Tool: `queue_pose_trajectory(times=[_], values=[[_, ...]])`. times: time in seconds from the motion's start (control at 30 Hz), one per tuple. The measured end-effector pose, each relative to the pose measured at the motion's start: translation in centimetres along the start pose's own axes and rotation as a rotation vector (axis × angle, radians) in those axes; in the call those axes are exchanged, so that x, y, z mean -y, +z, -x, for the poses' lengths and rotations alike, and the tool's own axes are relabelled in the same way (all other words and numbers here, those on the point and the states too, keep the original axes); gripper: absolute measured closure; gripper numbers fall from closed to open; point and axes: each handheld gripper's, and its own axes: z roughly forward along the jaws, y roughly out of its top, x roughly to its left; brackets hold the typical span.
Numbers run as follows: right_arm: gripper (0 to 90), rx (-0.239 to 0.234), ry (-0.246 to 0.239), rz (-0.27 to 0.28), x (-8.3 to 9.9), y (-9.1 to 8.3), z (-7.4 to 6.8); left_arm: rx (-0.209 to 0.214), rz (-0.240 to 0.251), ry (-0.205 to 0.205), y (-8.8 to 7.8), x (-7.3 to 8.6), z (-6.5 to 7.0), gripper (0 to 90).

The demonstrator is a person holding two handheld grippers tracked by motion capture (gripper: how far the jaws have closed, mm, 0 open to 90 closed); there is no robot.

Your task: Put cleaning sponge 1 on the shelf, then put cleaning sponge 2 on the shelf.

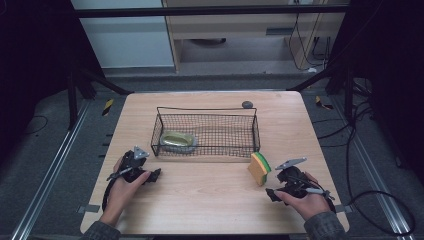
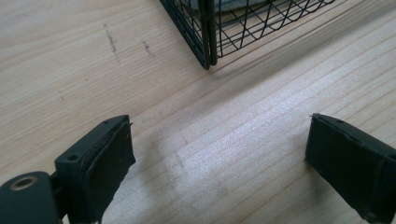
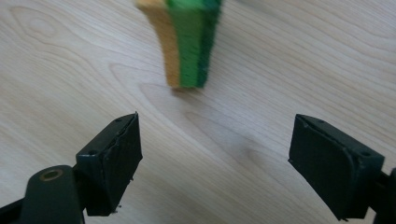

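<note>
Our right gripper (image 3: 215, 158) and left gripper (image 2: 219, 154), fingers wide and empty, could topple the seemingly upright sponge (image 3: 187, 42) near the counter's right edge.

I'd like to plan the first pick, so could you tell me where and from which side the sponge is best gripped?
The sponge stands on edge on the table, just outside the wire basket. Its broad orange and green faces are the likely place to clamp. The right gripper is open and already faces its narrow edge, so coming straight ahead from the person's side should let the jaws close across its thin layered thickness.
</note>
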Motion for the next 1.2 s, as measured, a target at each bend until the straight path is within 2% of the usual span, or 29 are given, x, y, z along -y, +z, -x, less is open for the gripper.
queue_pose_trajectory(times=[0.13, 0.2, 0.33, 0.43, 0.53, 0.83, 1.03, 1.13, 1.2], values=[[16.3, -0.001, -0.028, -0.005, -1.5, -0.7, -1.1, 0.025, 0.019, -0.045, 0.3, 0.3, -0.3, 3.3], [16.3, 0.002, -0.033, -0.006, -1.8, -0.9, -1.2, 0.033, 0.029, -0.067, 0.5, 0.5, -0.4, 2.6], [16.9, 0.011, -0.049, -0.021, -3.9, -1.7, -1.6, 0.034, 0.054, -0.069, 0.6, 0.7, -0.4, 0.0], [17.2, 0.013, -0.052, -0.027, -4.6, -1.9, -1.6, 0.036, 0.077, -0.066, 0.7, 0.9, -0.5, 0.0], [18.8, 0.022, -0.059, -0.038, -6.0, -2.1, -1.7, 0.037, 0.077, -0.066, 0.7, 0.9, -0.5, 0.0], [21.2, 0.011, -0.065, -0.066, -8.2, -2.3, -1.5, 0.036, 0.075, -0.064, 0.7, 0.9, -0.5, 0.0], [23.9, 0.017, -0.067, -0.086, -9.4, -1.6, -1.1, 0.036, 0.076, -0.065, 0.7, 0.9, -0.5, 0.0], [25.9, 0.014, -0.057, -0.113, -9.6, -0.7, -1.0, 0.036, 0.076, -0.065, 0.7, 0.9, -0.5, 0.0], [31.0, 0.008, -0.049, -0.132, -9.8, 0.3, -0.8, 0.037, 0.076, -0.065, 0.7, 0.9, -0.5, 0.0]])
